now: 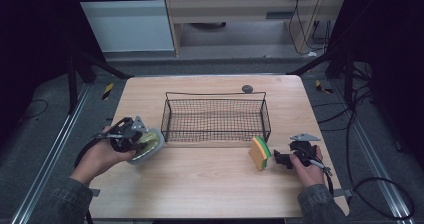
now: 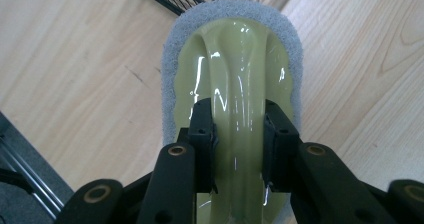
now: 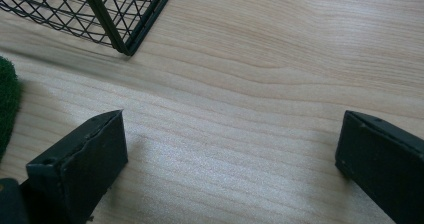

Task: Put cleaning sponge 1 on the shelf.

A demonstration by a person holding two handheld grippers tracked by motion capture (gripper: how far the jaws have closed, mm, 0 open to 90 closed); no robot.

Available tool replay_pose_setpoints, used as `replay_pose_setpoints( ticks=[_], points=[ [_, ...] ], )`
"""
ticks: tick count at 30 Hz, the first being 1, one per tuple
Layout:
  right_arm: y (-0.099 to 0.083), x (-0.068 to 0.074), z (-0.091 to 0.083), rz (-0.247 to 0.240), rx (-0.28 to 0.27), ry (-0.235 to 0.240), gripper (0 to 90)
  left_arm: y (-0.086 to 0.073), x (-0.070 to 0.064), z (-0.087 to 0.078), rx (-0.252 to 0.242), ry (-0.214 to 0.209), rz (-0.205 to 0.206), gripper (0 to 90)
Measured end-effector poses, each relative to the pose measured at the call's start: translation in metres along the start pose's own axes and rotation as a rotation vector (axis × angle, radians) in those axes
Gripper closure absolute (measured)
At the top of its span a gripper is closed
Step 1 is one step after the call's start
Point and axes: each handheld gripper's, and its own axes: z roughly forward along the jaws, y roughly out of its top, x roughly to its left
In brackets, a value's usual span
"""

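Left gripper (image 2: 239, 134) clamped on scrubber handle (image 2: 239, 84), beside basket (image 1: 215, 116).

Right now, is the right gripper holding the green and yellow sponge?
No. In the right gripper view the right gripper has its jaws wide apart over bare table, and the sponge lies off to the side.

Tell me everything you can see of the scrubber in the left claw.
The scrubber is an oval grey abrasive pad with a glossy pale yellow-green plastic back that rises into a central ridge handle. The left claw is shut on that ridge, one jaw on each side. In the high view it sits tilted at the table's left, just off the wire basket's front-left corner, apart from it.
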Motion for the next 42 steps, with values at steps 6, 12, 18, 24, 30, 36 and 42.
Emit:
replay_pose_setpoints(
  ticks=[6,12,18,24,30,36,42],
  points=[
    [-0.001,-0.001,-0.001,-0.003,-0.001,-0.005,0.4,0.016,0.005,-0.015,0.004,0.024,0.051,70.8],
    [-0.001,-0.001,-0.001,-0.004,-0.001,-0.005,0.4,0.034,0.009,-0.021,-0.008,0.038,0.092,70.8],
    [-0.001,-0.001,-0.001,-0.003,-0.001,-0.005,0.4,0.053,0.014,-0.027,-0.031,0.057,0.144,70.8],
    [-0.001,-0.001,-0.001,-0.004,-0.001,-0.004,0.4,0.072,0.019,-0.032,-0.065,0.049,0.174,70.8],
    [-0.001,-0.001,0.000,-0.006,-0.001,-0.003,0.4,0.089,0.025,-0.031,-0.082,0.013,0.225,70.8],
    [-0.001,-0.001,0.000,-0.007,0.001,-0.001,0.4,0.108,0.027,-0.029,-0.096,-0.001,0.287,70.8],
    [-0.001,-0.001,0.000,-0.009,0.002,0.001,0.4,0.133,0.032,-0.017,-0.153,0.032,0.339,70.8]
  ],
)
